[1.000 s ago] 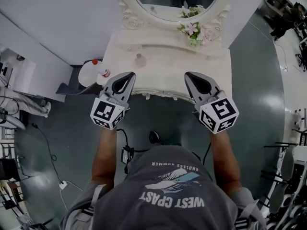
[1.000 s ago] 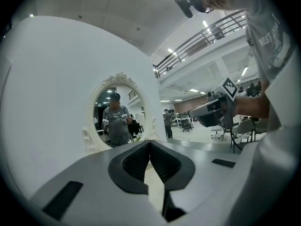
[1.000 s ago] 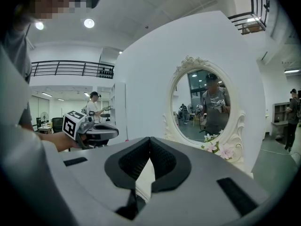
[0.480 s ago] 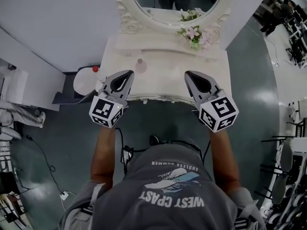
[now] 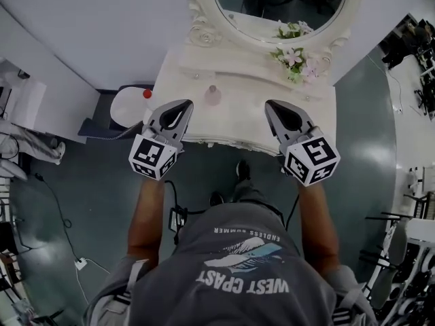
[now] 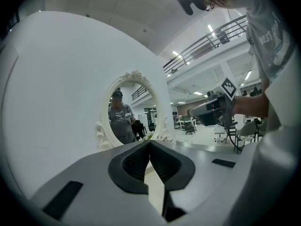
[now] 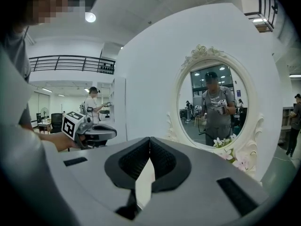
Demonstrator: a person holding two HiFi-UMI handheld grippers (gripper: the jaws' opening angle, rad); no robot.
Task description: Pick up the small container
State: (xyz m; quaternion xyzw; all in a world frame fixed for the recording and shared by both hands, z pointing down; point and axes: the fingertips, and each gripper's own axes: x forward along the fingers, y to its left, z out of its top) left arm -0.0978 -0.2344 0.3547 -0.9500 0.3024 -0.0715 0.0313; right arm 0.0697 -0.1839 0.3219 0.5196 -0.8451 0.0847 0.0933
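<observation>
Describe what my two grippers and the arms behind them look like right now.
The left gripper and the right gripper are matching grey shells that taper to a point, lined inside with black ribbed pads. Each carries a white cube printed with black square markers at its rear. The person wears a grey short-sleeved T-shirt with white lettering, and the forearms are uncovered.

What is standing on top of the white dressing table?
The dressing table bears a small container left of centre, pink flowers at back right, an oval mirror behind. The left gripper and right gripper cover parts of its front edge.
</observation>
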